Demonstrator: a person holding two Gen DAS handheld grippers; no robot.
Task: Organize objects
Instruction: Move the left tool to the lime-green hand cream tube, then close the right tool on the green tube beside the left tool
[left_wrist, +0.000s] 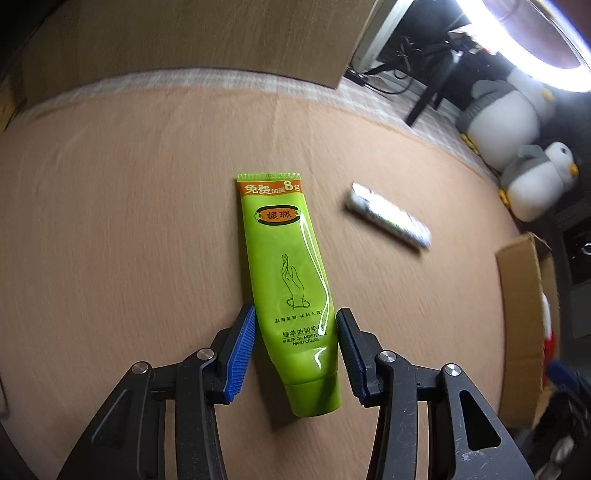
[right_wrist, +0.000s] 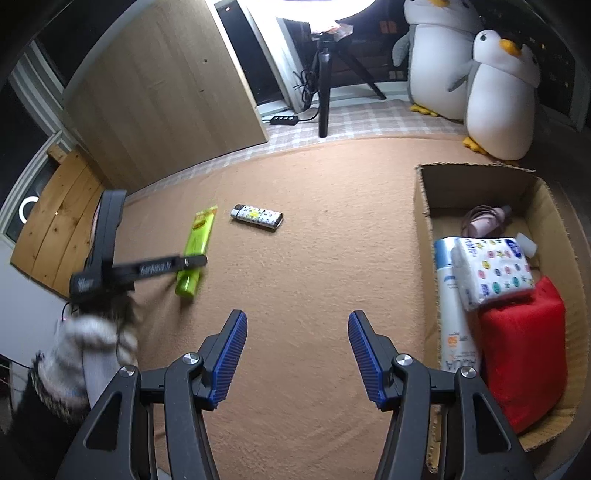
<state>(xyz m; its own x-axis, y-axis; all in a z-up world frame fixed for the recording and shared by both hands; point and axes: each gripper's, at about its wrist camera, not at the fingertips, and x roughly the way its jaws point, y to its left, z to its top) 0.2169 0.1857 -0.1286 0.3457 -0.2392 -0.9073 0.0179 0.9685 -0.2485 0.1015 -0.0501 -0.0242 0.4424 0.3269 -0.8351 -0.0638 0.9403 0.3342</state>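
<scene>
A green hand cream tube (left_wrist: 291, 291) lies on the tan carpet, cap end toward me. My left gripper (left_wrist: 295, 328) is open, its blue pads on either side of the tube's lower body, close to it. The tube (right_wrist: 197, 240) and the left gripper's fingers (right_wrist: 159, 267) also show in the right wrist view. A white patterned lighter (left_wrist: 388, 214) lies to the tube's right, also seen in the right wrist view (right_wrist: 256, 216). My right gripper (right_wrist: 297, 332) is open and empty above bare carpet. A cardboard box (right_wrist: 423, 199) stands at the right.
The box holds a red pouch (right_wrist: 524, 354), a tissue pack (right_wrist: 493, 269), a white bottle (right_wrist: 450, 302) and a pink item (right_wrist: 487, 219). Two plush penguins (right_wrist: 498, 92) stand behind it. A tripod (right_wrist: 325, 85) and a wooden panel (right_wrist: 159, 92) stand at the back.
</scene>
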